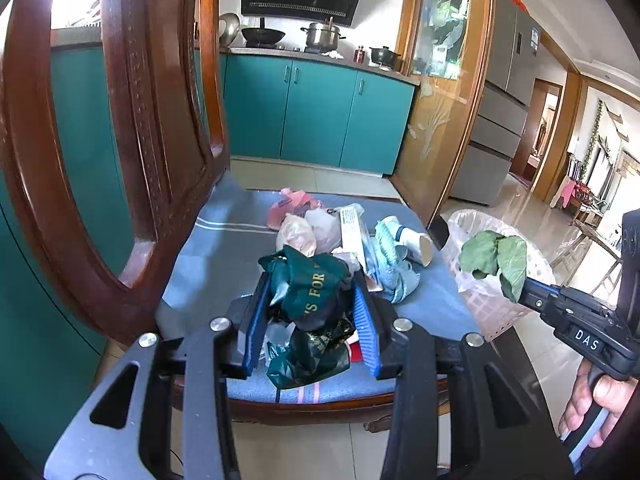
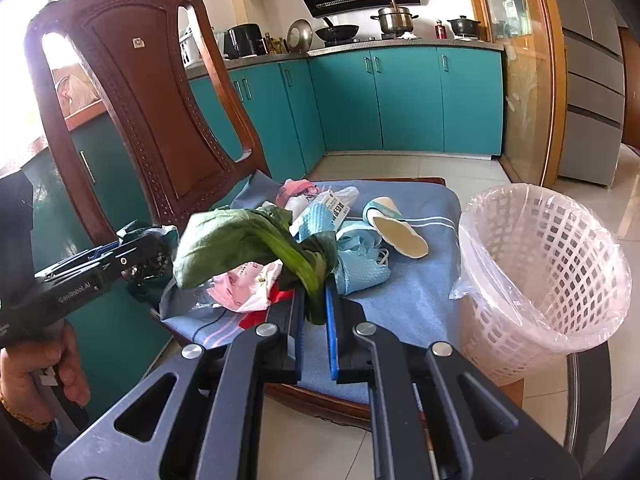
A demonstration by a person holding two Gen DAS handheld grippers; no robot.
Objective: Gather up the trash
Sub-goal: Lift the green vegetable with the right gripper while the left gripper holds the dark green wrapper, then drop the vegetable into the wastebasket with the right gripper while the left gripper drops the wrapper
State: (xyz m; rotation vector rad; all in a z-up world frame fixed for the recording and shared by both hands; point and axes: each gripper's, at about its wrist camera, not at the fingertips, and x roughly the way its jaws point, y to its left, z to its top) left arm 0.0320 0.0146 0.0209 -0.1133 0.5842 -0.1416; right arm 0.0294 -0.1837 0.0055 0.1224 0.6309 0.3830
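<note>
Trash is piled on the blue cushion (image 2: 404, 280) of a carved wooden chair (image 2: 160, 92), and both tools already have a piece of it. Left tool (image 1: 308, 304) has its blue pads clamped on a crumpled dark green plastic bag (image 1: 316, 288) with gold lettering, sitting at the near end of the heap; whether the bag is lifted clear of the cushion is hard to tell. Right tool (image 2: 312, 312) has its pads nearly together, pinching the stem of a wilted green vegetable leaf (image 2: 240, 244), and the leaf hangs out in front of the tool. From the left wrist view that leaf lines up right over the mouth of the white lattice wastebasket (image 2: 544, 272), which is lined with a clear plastic bag and stands on the floor just beside the chair's right edge. Rest of the pile on the cushion: a pink plastic bag (image 2: 244, 284), a light blue waffle cloth (image 2: 356, 264), a squashed paper cup (image 2: 396, 228) lying on its side, and a clear wrapper with a printed label (image 2: 340, 204). A person's hand (image 2: 44, 376) grips the left tool's handle. Teal kitchen cabinets (image 2: 400, 96) run along the back with pots on the stove.
</note>
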